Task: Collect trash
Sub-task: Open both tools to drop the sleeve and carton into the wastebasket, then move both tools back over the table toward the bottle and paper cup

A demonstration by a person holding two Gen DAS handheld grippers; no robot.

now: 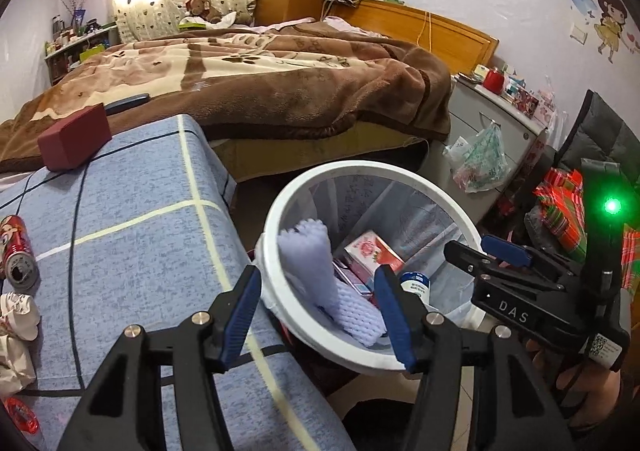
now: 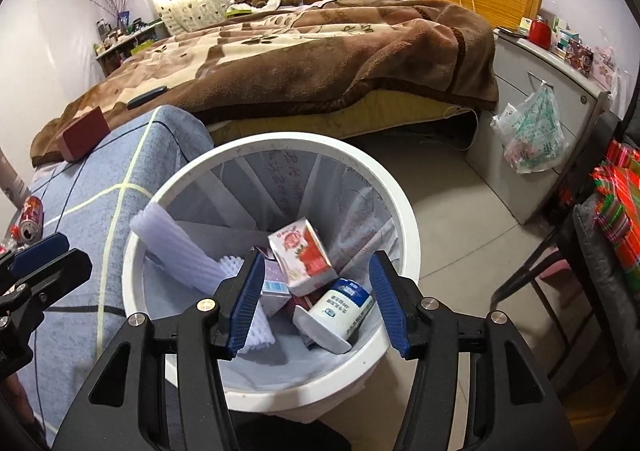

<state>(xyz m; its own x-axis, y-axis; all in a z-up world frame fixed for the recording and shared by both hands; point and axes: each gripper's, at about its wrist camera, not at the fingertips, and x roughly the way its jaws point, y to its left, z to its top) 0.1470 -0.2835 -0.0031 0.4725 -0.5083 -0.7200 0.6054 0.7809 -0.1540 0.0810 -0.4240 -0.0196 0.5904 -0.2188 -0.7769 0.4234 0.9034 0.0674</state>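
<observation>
Both my grippers empty, jaws apart: right gripper [image 2: 316,299] over white bin [image 2: 404,211] at frame centre, left gripper [image 1: 320,315] at its rim; red can [image 1: 18,255] lies far left

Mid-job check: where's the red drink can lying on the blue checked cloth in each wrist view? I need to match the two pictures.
Left wrist: the red can lies at the far left edge, on the blue checked cloth, above crumpled paper.
Right wrist: the red can is small at the left edge, above the left gripper.
Shared landmark: the white trash bin.
</observation>
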